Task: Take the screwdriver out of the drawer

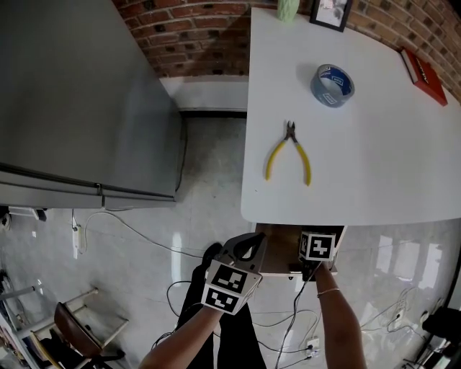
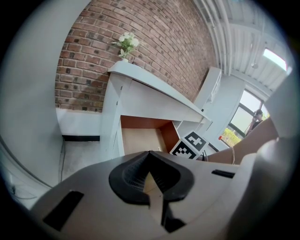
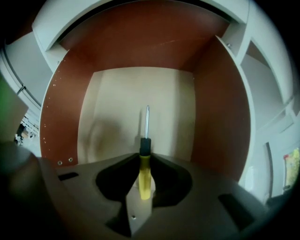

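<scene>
Nearest to me, my left claw (image 1: 245,249) hangs over the floor (image 1: 194,216), just outside the near left corner of the white table (image 1: 374,173). Its jaws are closed tip to tip with nothing between them, as the left gripper view shows (image 2: 150,157). It is angled toward the open drawer (image 2: 140,138) without touching it.

My right claw (image 1: 315,252) reaches steeply down into that drawer (image 1: 277,241), which stands out from under the table's near edge. In the right gripper view the jaws (image 3: 144,157) are clamped part-way in on the yellow handle of the screwdriver (image 3: 145,176). The black collar and the steel shaft stick out past the tips.

- Screwdriver: inside the drawer, over the middle of its pale floor. The shaft points at the back wall, with the brown side walls (image 3: 220,103) well apart on either side.
- I cannot tell whether it rests on the drawer floor or is lifted off it.

On the table top:
- Yellow-handled pliers (image 1: 288,151) lie toward the near left part.
- A roll of tape (image 1: 333,85) lies farther back.
- A red box (image 1: 425,76) lies at the right edge.
- A picture frame (image 1: 331,13) stands at the far edge, against the brick wall (image 1: 194,29).

Left of the table stands a grey cabinet (image 1: 72,94). Cables (image 1: 137,234) trail across the floor.
</scene>
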Available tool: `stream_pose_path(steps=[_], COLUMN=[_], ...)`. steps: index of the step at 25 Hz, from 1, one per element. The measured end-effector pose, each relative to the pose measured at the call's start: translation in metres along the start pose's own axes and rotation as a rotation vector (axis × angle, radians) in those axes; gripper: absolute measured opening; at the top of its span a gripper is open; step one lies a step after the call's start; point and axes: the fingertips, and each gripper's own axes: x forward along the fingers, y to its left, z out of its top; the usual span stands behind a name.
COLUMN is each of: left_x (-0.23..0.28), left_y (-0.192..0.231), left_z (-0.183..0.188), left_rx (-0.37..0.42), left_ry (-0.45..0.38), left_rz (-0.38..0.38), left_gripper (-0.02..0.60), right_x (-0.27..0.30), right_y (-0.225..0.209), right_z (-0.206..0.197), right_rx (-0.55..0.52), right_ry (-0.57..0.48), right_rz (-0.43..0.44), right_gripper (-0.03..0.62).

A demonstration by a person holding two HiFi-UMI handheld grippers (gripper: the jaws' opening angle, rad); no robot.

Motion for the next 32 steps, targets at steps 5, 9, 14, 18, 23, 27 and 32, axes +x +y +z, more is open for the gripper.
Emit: stream_pose_path(steps=[5, 9, 14, 18, 23, 27, 32], left_x=[-0.003, -0.005, -0.012, -0.020, -0.027, -0.034, -0.041], left_y=[-0.006, -0.012, -0.023, -0.027, -0.034, -0.047, -0.064], left_z=[0.007, 0.014, 0.024, 0.032, 0.047, 0.061, 0.077], left_rx=[0.023, 0.043, 0.073, 0.097, 0.131, 0.161, 0.216], left_ry=[0.000, 0.003, 0.008, 0.009, -0.002, -0.008, -0.019], left_rz=[-0.012, -0.022, -0.042, -0.049, -0.070, -0.088, -0.118], left_gripper=[-0.010, -0.010, -0.010, -0.011, -0.011, -0.009, -0.011], right_x=[-0.019, -0.039, -0.075, -0.104, -0.136, -0.172, -0.218], right_y=[-0.002, -0.006, -0.007, -0.003, 0.001, 0.004, 0.004], right_z=[0.006, 0.013, 0.017, 0.019, 0.017, 0.016, 0.018], right_rx=[0.052, 0.100, 0.146, 0.199, 0.269, 0.291, 0.333], right_ry=[-0.048, -0.086, -0.144, -0.184, -0.236, -0.278, -0.368], right_rz=[0.006, 0.011, 0.030, 0.056, 0.074, 0.096, 0.110], right_gripper=[0.077, 0.077, 0.077, 0.077, 0.077, 0.077, 0.077])
